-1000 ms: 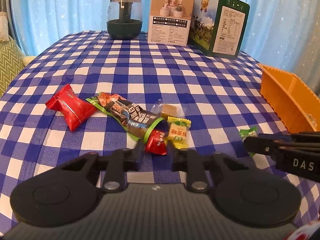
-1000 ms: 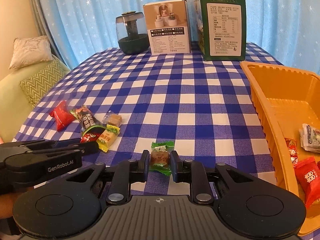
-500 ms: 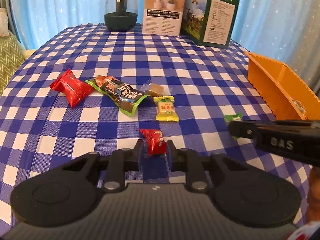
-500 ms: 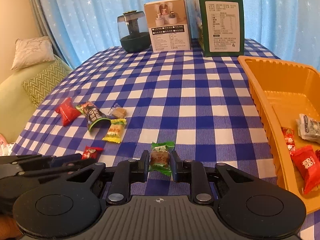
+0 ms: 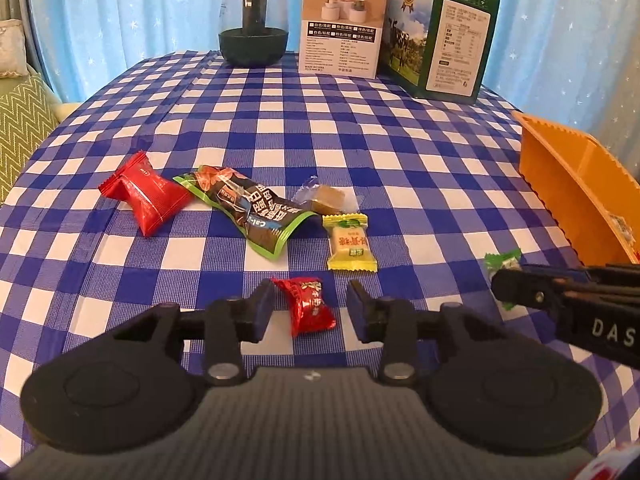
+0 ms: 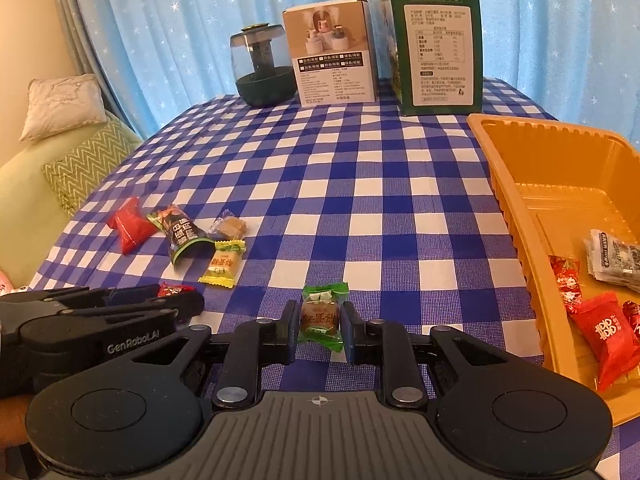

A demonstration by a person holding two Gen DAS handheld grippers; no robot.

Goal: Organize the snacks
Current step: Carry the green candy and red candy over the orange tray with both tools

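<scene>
Home living room, checkered tablecloth (image 6: 360,184), star-print curtains (image 6: 180,20), cushioned sofa (image 6: 36,184)

blue-and-white checked tablecloth (image 5: 320,128). pale blue curtain (image 5: 140,8) dotted with small white stars. orange tray (image 6: 560,184) at three o'clock, with a red packet (image 6: 606,334) lettered in white inside. at ten o'clock, plain red pouch (image 5: 146,192); beside it, dark brown wrapper (image 5: 248,208) edged in green. yellow candy (image 5: 350,246) with green print; small red candy (image 5: 308,306) with pale markings; green-wrapped candy (image 6: 322,314) with a brown centre. at twelve o'clock, dark green box (image 6: 436,46) and white-and-beige box (image 6: 330,52). green cushion (image 6: 86,166) with cream zigzags.
</scene>
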